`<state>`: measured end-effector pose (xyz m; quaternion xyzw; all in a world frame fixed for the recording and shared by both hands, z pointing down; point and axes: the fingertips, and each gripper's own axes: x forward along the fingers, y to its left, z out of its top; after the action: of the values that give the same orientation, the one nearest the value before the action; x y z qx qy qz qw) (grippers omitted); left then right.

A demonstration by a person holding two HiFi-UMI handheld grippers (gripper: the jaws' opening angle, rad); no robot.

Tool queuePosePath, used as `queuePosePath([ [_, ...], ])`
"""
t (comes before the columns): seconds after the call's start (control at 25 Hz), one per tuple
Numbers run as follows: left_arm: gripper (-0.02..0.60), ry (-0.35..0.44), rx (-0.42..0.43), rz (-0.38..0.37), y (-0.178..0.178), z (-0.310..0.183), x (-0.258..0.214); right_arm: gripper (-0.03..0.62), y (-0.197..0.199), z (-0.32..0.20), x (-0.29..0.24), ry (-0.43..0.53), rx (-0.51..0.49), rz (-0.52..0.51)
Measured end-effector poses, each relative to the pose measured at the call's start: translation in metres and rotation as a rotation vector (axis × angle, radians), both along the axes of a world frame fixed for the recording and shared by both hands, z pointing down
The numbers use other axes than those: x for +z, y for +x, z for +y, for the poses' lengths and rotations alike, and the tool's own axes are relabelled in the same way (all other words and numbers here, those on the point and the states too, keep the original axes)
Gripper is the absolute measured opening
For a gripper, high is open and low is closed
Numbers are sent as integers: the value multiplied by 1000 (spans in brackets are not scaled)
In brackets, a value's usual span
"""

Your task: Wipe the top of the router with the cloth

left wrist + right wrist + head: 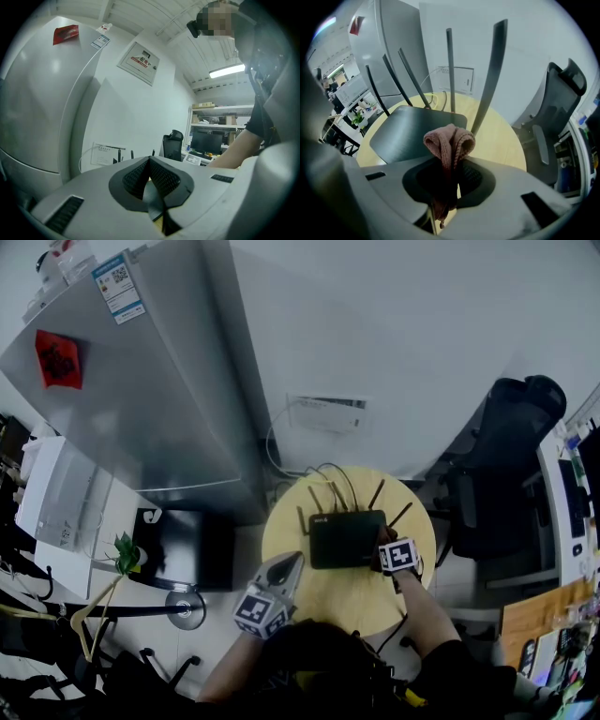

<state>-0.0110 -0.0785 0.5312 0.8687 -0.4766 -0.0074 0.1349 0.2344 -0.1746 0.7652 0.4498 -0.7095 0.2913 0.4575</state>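
Though flat, router [348, 538] lengthwise left-right, antennas [377, 493] wallward.

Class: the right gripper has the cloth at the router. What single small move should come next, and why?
Probably slide the right gripper leftward over the router top. Its jaws pinch the pink cloth at the router's right edge, the dark top lies ahead, and the left gripper is shut, empty, aside.
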Motion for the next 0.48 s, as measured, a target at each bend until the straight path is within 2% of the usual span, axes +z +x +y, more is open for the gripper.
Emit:
queuePosePath([
  [0.08, 2, -11, -2, 10, 1, 1, -1, 63, -3, -3, -5, 21, -7, -3],
  [0.48, 2, 32, 25, 10, 9, 3, -4, 61, 37, 7, 0, -87, 59, 52],
])
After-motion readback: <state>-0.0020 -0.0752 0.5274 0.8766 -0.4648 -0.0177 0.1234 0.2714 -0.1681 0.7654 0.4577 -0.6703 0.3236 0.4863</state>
